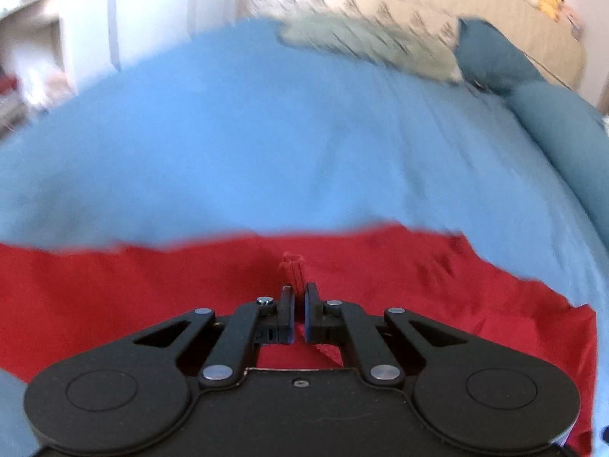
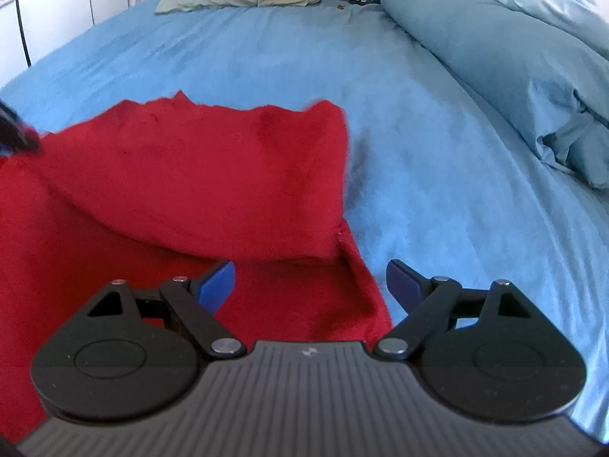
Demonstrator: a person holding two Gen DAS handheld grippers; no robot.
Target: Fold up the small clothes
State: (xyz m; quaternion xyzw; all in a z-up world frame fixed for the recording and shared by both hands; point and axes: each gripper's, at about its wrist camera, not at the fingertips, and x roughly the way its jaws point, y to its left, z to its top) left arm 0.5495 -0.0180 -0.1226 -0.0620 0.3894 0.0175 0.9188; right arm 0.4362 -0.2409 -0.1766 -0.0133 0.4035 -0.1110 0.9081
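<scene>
We see left tongs (image 1: 299, 297) pinched on a fold of the red garment (image 1: 152, 289). Right tongs (image 2: 310, 285) gape wide over its edge, gripping nothing. Garment lies on the blue bed sheet (image 2: 437, 175), top part folded over.

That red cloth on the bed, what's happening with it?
A person is folding a red garment on a blue bed sheet with handheld tongs. The left tongs are shut on a pinch of the red fabric. The right tongs stand open above the garment's right edge, holding nothing. Part of the cloth is already folded over.
</scene>
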